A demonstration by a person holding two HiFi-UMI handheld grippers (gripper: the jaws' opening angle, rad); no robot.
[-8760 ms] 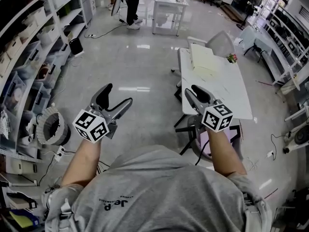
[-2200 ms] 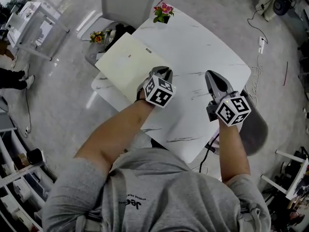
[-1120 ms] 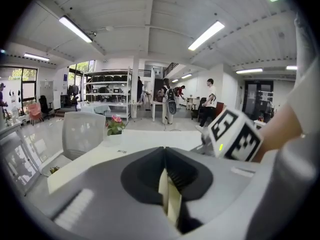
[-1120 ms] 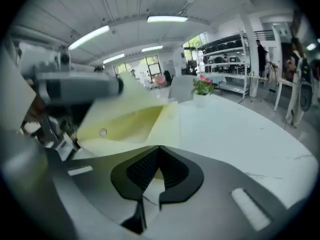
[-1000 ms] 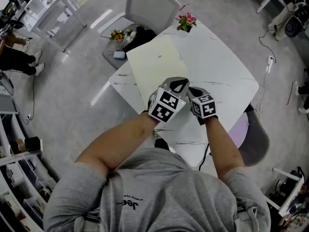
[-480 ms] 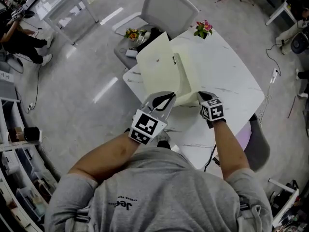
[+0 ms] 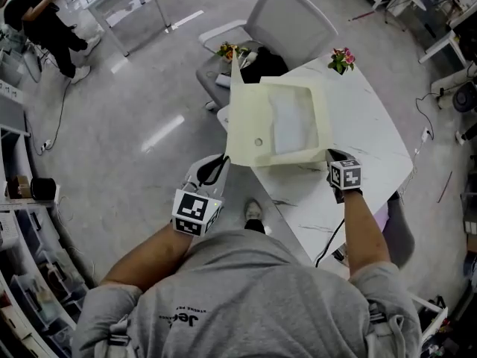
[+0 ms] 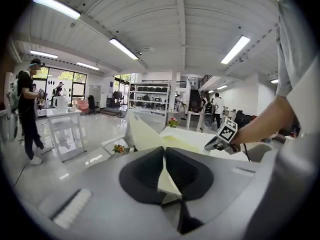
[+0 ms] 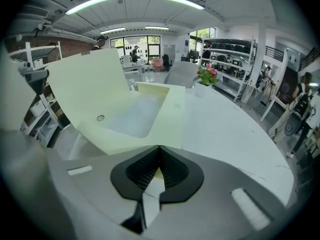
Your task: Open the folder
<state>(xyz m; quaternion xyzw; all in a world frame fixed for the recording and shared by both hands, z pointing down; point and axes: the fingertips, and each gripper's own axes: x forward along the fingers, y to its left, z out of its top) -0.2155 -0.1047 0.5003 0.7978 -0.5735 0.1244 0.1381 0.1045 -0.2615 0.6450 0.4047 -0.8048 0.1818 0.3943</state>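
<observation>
Both pinch the pale folder (image 7: 298, 121) lying half open on the table (image 7: 373, 140): left gripper (image 7: 218, 167) its raised cover (image 7: 250, 118), right gripper (image 7: 331, 155) the edge on the table. Looks light, bendy; grip corners.

folder (image 7: 277, 125) — pale yellow; open, cover raised at left | back flat on white table (image 7: 369, 151)

1. The folder (image 7: 277, 125) stands open on the white surface (image 7: 373, 155), left cover raised past the edge.
2. The left hand-held gripper (image 7: 222, 159) meets the folder's near left corner, and the right hand-held gripper (image 7: 329, 154) its near right corner.
3. Flowers (image 7: 343, 58) and a chair (image 7: 291, 21) are beyond the folder.
</observation>
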